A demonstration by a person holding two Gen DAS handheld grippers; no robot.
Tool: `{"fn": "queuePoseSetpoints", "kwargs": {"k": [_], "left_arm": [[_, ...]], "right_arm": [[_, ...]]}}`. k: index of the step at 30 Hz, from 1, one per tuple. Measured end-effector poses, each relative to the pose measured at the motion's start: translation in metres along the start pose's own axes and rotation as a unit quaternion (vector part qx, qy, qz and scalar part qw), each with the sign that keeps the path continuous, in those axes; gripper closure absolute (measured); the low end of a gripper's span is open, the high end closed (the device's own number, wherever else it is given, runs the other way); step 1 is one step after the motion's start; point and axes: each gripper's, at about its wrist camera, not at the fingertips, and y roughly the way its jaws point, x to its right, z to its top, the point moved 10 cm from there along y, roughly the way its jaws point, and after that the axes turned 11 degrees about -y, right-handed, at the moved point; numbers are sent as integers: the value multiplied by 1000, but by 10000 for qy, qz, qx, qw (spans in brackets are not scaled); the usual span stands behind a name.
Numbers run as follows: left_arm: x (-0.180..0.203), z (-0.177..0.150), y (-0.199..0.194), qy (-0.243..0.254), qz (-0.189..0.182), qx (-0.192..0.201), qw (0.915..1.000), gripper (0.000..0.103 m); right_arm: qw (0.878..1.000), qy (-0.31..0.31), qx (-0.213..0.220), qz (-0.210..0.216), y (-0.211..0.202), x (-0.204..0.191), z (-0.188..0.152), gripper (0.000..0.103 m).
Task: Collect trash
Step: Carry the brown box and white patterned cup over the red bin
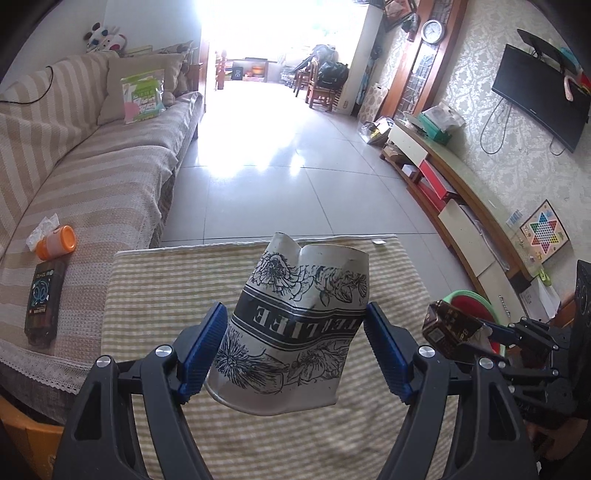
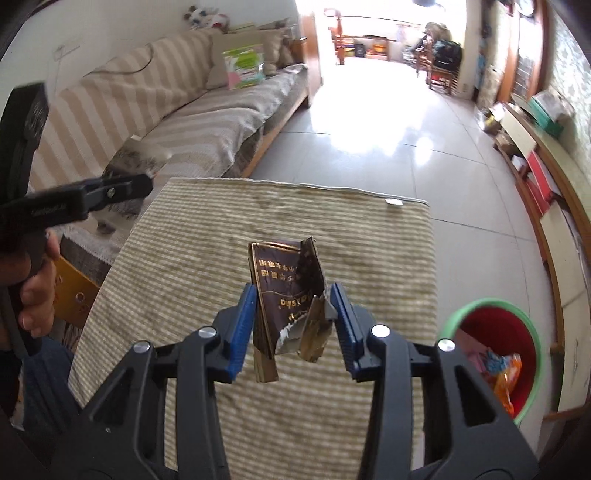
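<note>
Two grippers hold trash above a striped cloth [image 2: 258,221]: left gripper [image 1: 295,350] clamps a crumpled paper cup [image 1: 291,332], right gripper [image 2: 293,328] pinches a torn brown packet [image 2: 288,295]; bin [image 2: 448,325] at four o'clock.

Home living room, striped sofa [image 1: 92,155], wall television [image 1: 539,99], wall clock [image 1: 432,31], tiled floor [image 1: 288,155]

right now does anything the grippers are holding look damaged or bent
Yes. The paper cup in the left gripper is dented along its rim and squeezed. The dark box in the right gripper is torn open, with foil showing.
</note>
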Motion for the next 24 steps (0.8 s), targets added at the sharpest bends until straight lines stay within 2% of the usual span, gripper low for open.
{"fn": "queuePoseSetpoints", "kwargs": {"k": [4, 13, 18, 24], "left_arm": [[15, -15, -6, 40, -28, -78, 10000, 31], [44, -33, -21, 302, -7, -99, 9995, 31], [66, -33, -19, 456, -53, -112, 9989, 31], [108, -37, -6, 676, -247, -183, 9972, 31]], "right_arm": [[9998, 95, -159, 34, -6, 6, -18, 63], [9988, 402, 190, 184, -29, 13, -23, 64], [9977, 578, 324, 136, -42, 28, -27, 64], [9954, 833, 446, -128, -60, 65, -38, 64]]}}
